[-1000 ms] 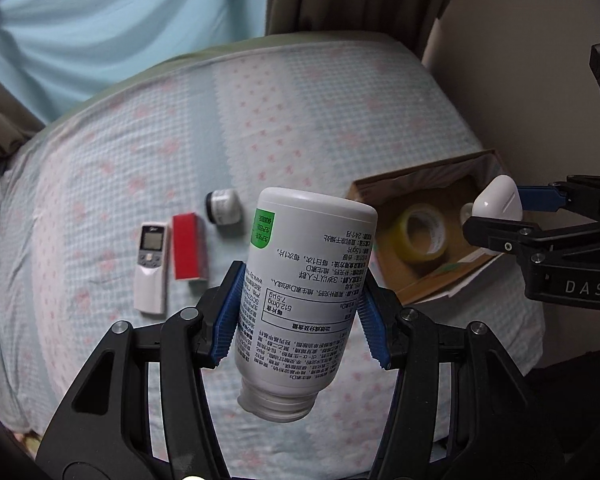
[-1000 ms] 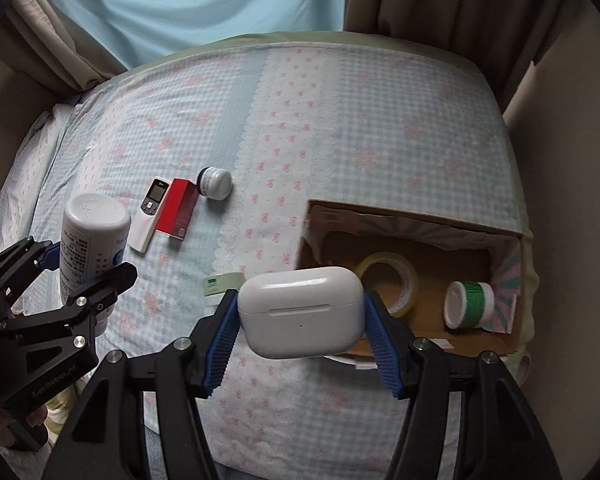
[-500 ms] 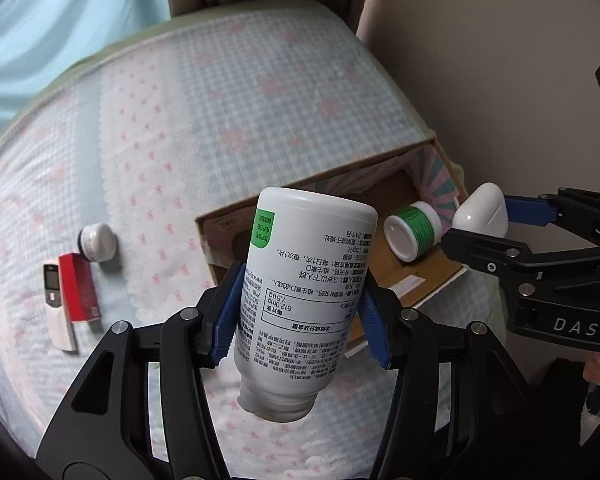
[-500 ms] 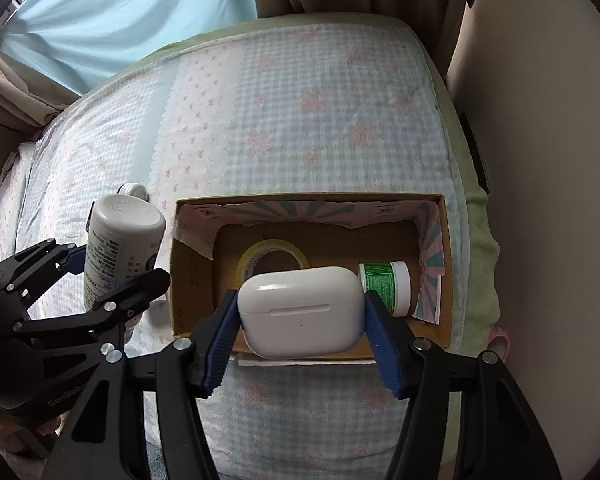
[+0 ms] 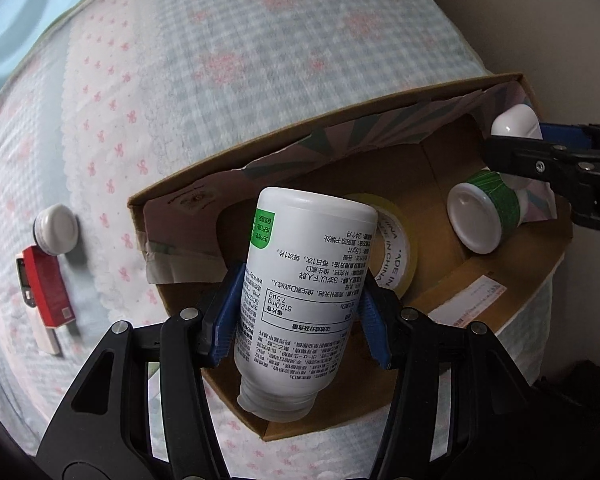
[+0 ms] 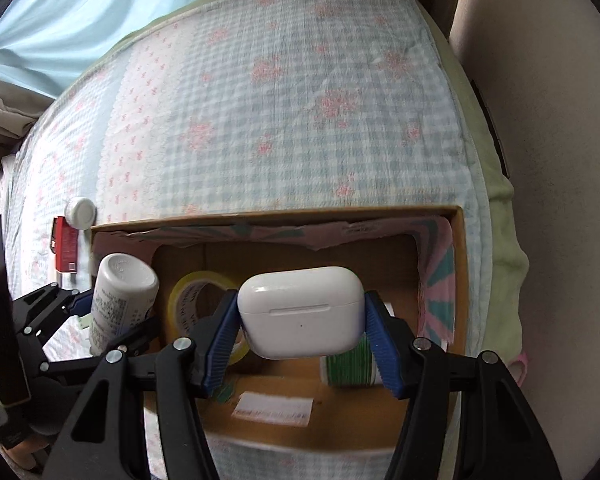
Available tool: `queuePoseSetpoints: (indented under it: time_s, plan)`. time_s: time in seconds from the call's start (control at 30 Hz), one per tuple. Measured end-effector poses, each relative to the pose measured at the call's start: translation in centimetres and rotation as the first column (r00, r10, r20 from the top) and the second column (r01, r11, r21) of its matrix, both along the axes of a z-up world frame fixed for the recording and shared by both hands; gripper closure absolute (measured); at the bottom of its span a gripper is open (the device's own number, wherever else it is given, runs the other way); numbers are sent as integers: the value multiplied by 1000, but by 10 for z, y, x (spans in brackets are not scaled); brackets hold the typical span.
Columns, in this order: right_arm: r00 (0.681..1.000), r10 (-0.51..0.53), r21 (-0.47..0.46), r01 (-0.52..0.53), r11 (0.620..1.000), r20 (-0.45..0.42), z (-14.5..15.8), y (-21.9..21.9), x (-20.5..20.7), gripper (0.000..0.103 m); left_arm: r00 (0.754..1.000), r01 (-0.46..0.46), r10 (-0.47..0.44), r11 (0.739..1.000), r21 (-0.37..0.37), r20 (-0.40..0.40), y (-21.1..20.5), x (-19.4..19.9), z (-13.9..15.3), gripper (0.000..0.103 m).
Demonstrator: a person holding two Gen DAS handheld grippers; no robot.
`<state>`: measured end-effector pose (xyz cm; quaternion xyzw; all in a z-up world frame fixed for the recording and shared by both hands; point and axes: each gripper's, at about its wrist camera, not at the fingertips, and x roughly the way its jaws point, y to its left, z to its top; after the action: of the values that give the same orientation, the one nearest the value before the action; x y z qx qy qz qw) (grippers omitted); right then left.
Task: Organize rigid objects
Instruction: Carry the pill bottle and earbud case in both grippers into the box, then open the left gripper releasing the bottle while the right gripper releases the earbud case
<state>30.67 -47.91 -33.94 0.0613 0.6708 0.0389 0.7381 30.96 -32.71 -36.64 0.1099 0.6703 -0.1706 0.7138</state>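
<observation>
Left wrist view — bottle [image 5: 300,284] now over box [image 5: 500,280], closer.

In the right wrist view the earbud case [image 6: 300,310] hides most of the green-banded jar [image 6: 350,366], and the box label [image 6: 274,405] is too blurred to read. The red box [image 5: 48,286] covers most of the remote [image 5: 46,338].
</observation>
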Motion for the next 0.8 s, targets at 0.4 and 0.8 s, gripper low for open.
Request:
queuePoseSetpoints:
  time_s: [0.4, 0.8]
  plan:
    - [996, 62, -27, -64, 998, -58, -60, 7, 17, 46, 1000, 12, -12, 999, 31, -5, -1, -2, -26, 53]
    - [998, 35, -1, -36, 999, -48, -68, 11, 23, 0, 998, 8, -10, 999, 36, 56, -1, -12, -15, 0]
